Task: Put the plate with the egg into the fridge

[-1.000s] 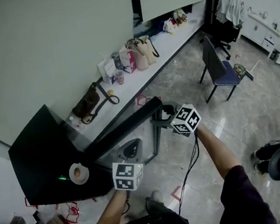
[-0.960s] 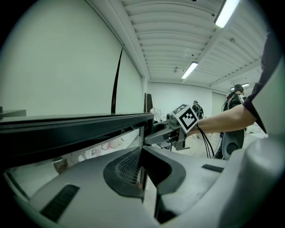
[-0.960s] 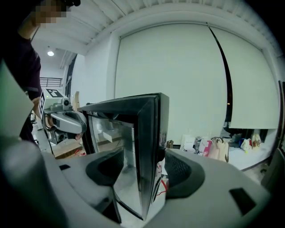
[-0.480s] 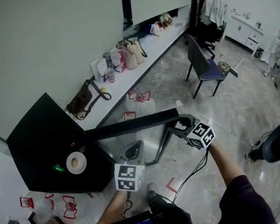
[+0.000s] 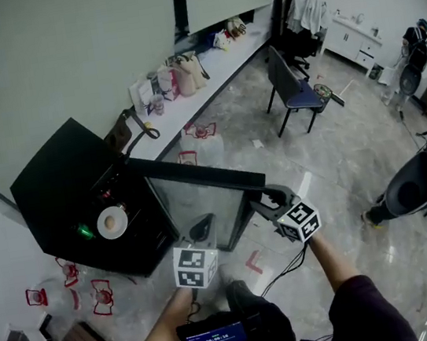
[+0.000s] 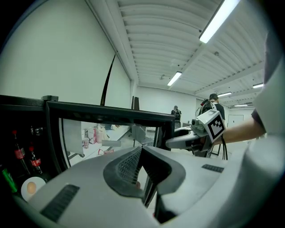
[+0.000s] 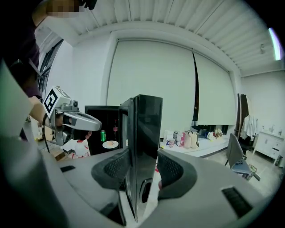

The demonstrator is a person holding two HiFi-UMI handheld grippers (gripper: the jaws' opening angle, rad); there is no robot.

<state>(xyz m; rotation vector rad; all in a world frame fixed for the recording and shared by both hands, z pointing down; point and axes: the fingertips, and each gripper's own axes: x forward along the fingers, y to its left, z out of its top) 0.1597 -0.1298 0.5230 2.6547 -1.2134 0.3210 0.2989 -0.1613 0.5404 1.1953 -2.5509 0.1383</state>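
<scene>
The black fridge [image 5: 64,180] stands with its glass door [image 5: 195,204] swung wide. A white plate [image 5: 112,221] with a brown egg rests on a shelf inside, beside a green can [image 7: 103,136]; the plate [image 6: 31,187] also shows low at the left in the left gripper view. My right gripper [image 5: 261,198] straddles the door's free edge [image 7: 144,133], its jaws closing with a pad on each face. Below the glass, my left gripper [image 5: 203,225] hangs apart from the door, shut with nothing in it.
Cola bottles [image 6: 20,153] stand inside the fridge. A white bench [image 5: 205,63] with several bags runs along the wall. A blue chair [image 5: 293,90] stands behind the door. Red clips [image 5: 101,298] lie on the floor by the fridge. An office chair [image 5: 414,183] stands at right.
The fridge door has swung from almost closed to wide open, and my right gripper has travelled with its edge toward me. The left gripper has stayed about where it was.
</scene>
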